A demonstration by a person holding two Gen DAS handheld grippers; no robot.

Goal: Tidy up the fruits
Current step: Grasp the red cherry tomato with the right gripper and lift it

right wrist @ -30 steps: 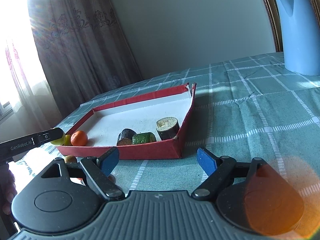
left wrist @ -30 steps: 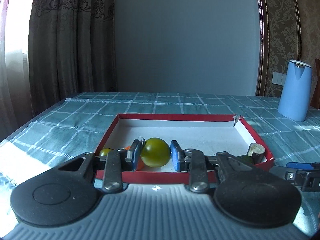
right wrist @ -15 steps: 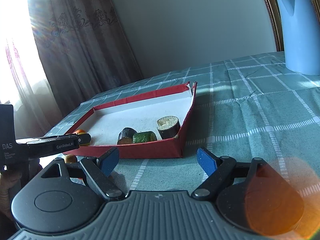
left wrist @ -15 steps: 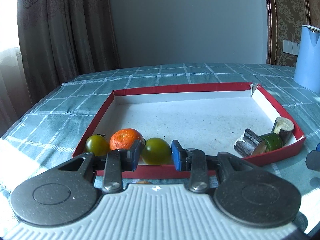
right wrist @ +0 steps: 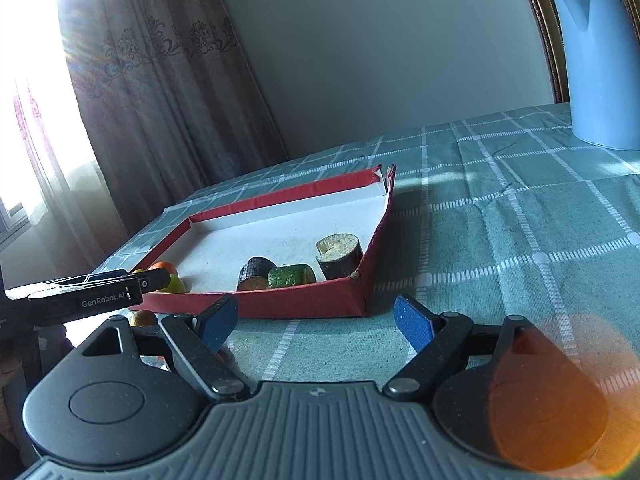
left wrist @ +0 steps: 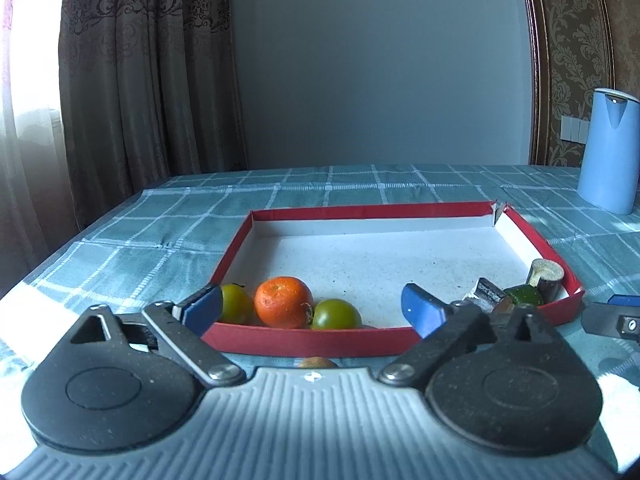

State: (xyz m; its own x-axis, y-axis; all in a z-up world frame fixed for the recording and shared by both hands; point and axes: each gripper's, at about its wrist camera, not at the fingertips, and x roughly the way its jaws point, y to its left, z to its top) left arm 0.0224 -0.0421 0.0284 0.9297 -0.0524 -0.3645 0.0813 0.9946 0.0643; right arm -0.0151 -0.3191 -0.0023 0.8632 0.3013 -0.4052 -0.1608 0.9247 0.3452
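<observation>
A red-walled tray (left wrist: 312,340) with a white floor lies on the checked tablecloth. In its near left corner sit a green tomato (left wrist: 236,304), an orange (left wrist: 284,307) and a second green tomato (left wrist: 336,314). My left gripper (left wrist: 310,311) hovers at the tray's near wall, its jaws opening wide; neither pad touches the fruit lying beyond them. A small brown fruit (left wrist: 317,362) lies on the cloth below it. My right gripper (right wrist: 316,325) stands open over bare cloth in front of the tray (right wrist: 300,308), holding nothing. The left gripper (right wrist: 100,296) shows at the right wrist view's left edge.
Three cut vegetable pieces, one pale-topped (right wrist: 340,254), one green (right wrist: 292,276), one dark (right wrist: 254,272), sit in the tray's near right corner. A blue kettle (left wrist: 608,152) stands far right on the table. Curtains hang at the left behind the table edge.
The left gripper, earlier shut on the green tomato, has opened wide and drawn back a little; the tomato now lies in the tray beside the orange. The right gripper has kept still.
</observation>
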